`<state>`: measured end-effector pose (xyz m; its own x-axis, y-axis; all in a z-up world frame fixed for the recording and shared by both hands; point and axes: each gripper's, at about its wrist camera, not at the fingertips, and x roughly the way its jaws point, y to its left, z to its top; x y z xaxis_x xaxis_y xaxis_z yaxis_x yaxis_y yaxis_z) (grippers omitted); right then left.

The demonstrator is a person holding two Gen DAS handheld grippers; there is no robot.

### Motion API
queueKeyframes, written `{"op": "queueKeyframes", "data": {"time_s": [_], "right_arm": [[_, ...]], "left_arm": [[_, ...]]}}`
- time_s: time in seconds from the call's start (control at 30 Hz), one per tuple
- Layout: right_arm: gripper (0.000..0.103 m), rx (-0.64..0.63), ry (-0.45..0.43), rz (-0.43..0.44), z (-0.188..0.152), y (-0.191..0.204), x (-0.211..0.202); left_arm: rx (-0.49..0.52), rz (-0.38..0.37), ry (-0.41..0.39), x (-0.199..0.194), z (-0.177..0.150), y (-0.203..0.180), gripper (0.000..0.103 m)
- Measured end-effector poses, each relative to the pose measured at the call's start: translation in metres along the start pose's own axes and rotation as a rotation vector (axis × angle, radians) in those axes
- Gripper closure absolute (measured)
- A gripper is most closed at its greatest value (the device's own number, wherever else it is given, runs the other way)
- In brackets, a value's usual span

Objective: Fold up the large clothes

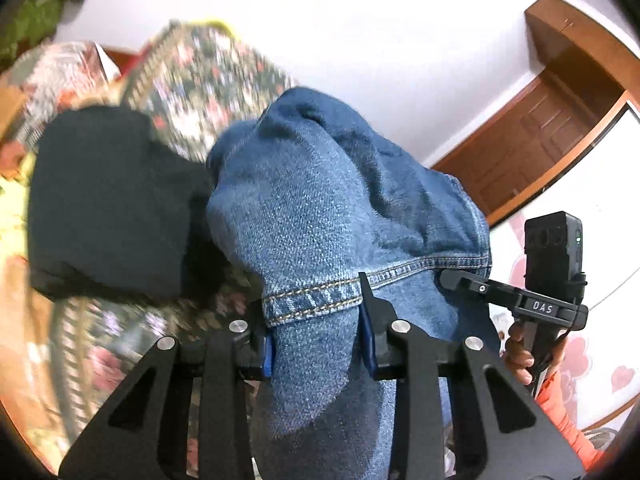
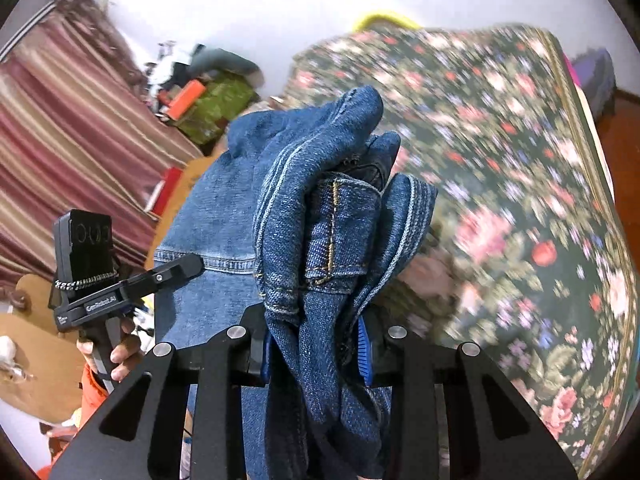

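I have both tongs clamped on the jeans (image 1: 320,208), which hang bunched in the air above the floral bed (image 2: 520,160). The left tongs (image 1: 318,348) pinch a single thickness just under the stitched hem (image 1: 312,294), blue pads pressing the denim from both sides. The right tongs (image 2: 316,354) hold a much fatter wad: several layers, seams and a belt loop rolled together (it looks more like a fistful than an edge).

That wad is my main worry. If I spread the garment from here, I judge the inner layers could slide out of the right grip one by one, and the heavy denim would drop crooked onto the bed. The left hold sits close to the hem edge, so a sharp tug could pull the cloth free there too.

A dark garment (image 1: 112,204) lies on the bed just beside the hanging denim in the left view; lowering the jeans carelessly could drape them over it and muddle the fold. The picture is blurred, so I cannot tell exactly how much bare bed is free.
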<state>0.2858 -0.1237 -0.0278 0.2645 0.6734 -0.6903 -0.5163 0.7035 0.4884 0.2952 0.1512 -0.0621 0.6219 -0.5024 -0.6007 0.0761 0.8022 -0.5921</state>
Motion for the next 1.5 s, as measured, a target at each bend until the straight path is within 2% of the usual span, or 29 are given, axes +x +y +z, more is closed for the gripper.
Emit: {"op": "queueKeyframes", "data": {"time_s": [0.17, 0.27, 0.43, 0.57, 0.73, 0.87, 0.93, 1.0, 1.07, 1.17, 1.27, 1.4, 1.5], "right_arm": [[0.075, -0.066, -0.055, 0.058, 0.029, 0.045, 0.009], [0.075, -0.111, -0.082, 0.101, 0.052, 0.070, 0.026], [0.075, -0.160, -0.089, 0.138, 0.081, 0.093, 0.070], [0.075, -0.163, -0.052, 0.150, 0.098, 0.091, 0.129], [0.075, -0.122, 0.037, 0.121, 0.105, 0.059, 0.211], [0.075, -0.079, 0.131, 0.002, 0.099, 0.029, 0.283], [0.074, -0.080, 0.152, -0.042, 0.092, 0.015, 0.305], [0.072, -0.084, 0.137, -0.043, 0.090, 0.009, 0.309], [0.069, -0.081, 0.139, -0.036, 0.090, 0.004, 0.306], [0.066, -0.105, 0.143, -0.069, 0.084, 0.003, 0.296], [0.056, -0.130, 0.150, -0.105, 0.069, 0.005, 0.280], [0.055, -0.133, 0.159, -0.143, 0.046, 0.007, 0.254], [0.055, -0.139, 0.117, -0.191, 0.037, 0.009, 0.225]], "left_arm": [[0.054, 0.053, -0.138, -0.068, 0.028, 0.006, 0.072], [0.066, 0.086, -0.202, -0.104, 0.039, 0.025, 0.072], [0.048, 0.140, -0.255, -0.126, 0.069, 0.067, 0.072], [0.016, 0.182, -0.246, -0.116, 0.081, 0.113, 0.072], [-0.025, 0.241, -0.183, -0.068, 0.084, 0.168, 0.072], [-0.047, 0.331, -0.060, -0.001, 0.079, 0.231, 0.071], [-0.025, 0.347, -0.068, 0.008, 0.075, 0.235, 0.069], [0.021, 0.372, -0.092, 0.011, 0.072, 0.232, 0.065], [0.053, 0.424, -0.081, 0.015, 0.069, 0.226, 0.060], [0.044, 0.470, -0.058, 0.012, 0.063, 0.222, 0.051], [0.006, 0.494, -0.055, 0.006, 0.053, 0.222, 0.050], [-0.005, 0.529, -0.057, -0.011, 0.035, 0.205, 0.049], [0.042, 0.594, -0.051, -0.023, 0.018, 0.183, 0.049]]}}
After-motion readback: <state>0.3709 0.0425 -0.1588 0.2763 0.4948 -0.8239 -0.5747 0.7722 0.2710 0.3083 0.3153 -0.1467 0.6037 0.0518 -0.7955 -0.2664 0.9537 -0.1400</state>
